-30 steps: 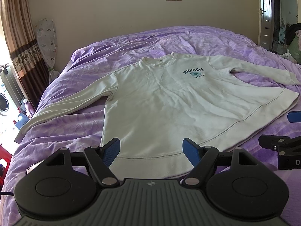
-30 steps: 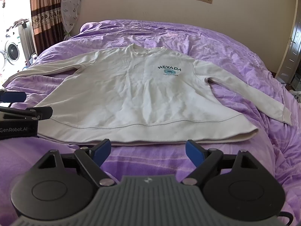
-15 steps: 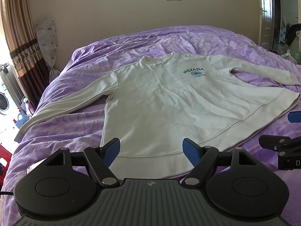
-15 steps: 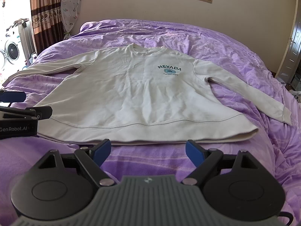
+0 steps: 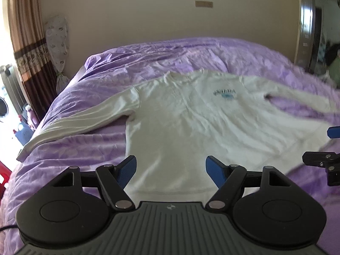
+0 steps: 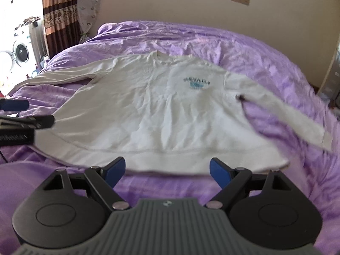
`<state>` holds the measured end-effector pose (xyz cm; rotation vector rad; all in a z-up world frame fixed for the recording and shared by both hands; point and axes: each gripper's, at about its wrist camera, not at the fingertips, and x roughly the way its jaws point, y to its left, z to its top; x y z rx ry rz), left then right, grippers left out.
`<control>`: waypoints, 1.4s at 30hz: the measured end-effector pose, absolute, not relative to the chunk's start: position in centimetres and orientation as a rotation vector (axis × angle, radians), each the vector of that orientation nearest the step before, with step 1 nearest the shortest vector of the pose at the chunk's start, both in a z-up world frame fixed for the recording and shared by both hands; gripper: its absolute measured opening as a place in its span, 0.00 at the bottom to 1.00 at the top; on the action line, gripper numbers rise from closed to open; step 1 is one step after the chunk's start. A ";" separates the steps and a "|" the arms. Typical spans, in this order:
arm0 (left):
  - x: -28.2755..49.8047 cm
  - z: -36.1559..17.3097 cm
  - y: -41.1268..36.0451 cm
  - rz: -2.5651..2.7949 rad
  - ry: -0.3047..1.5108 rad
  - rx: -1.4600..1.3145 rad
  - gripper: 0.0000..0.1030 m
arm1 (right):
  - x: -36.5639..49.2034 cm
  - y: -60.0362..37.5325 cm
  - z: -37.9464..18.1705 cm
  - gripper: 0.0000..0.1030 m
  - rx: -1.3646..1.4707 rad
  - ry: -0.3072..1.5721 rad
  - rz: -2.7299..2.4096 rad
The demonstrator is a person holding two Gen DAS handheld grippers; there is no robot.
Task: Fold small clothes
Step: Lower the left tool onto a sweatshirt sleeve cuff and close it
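Note:
A cream long-sleeved sweatshirt [image 5: 191, 123] with a small blue chest print lies flat and face up on the purple bedspread [image 5: 89, 148], sleeves spread to both sides; it also shows in the right wrist view [image 6: 161, 114]. My left gripper [image 5: 171, 170] is open and empty, over the hem at the garment's left part. My right gripper [image 6: 167, 170] is open and empty, just short of the hem's middle. Each gripper shows at the edge of the other's view, the right one [image 5: 325, 159] and the left one [image 6: 21, 116].
The bed fills most of both views, with a beige wall behind. A brown curtain [image 5: 27, 48] and a washing machine [image 6: 19, 53] stand at the left. A doorway [image 5: 318, 31] is at the right. Small bottles [image 5: 25, 123] sit on the floor beside the bed.
Both grippers have moved forward toward the sweatshirt's hem, and both views are blurred by motion. Both stay open and empty. The sweatshirt has not moved.

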<state>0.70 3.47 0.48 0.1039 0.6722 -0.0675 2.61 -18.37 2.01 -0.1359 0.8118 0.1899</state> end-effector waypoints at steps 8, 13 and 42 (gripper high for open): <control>4.3 6.9 12.3 0.015 0.692 -0.019 0.80 | 7.8 -19.6 7.3 0.80 -0.181 0.746 0.264; 6.5 9.5 20.7 0.162 0.708 -0.097 0.80 | 11.6 -19.8 10.1 0.77 -0.188 0.657 0.264; 11.7 -9.3 49.4 0.502 0.616 -1.058 0.26 | 29.5 -16.0 -2.6 0.26 -0.012 0.854 0.219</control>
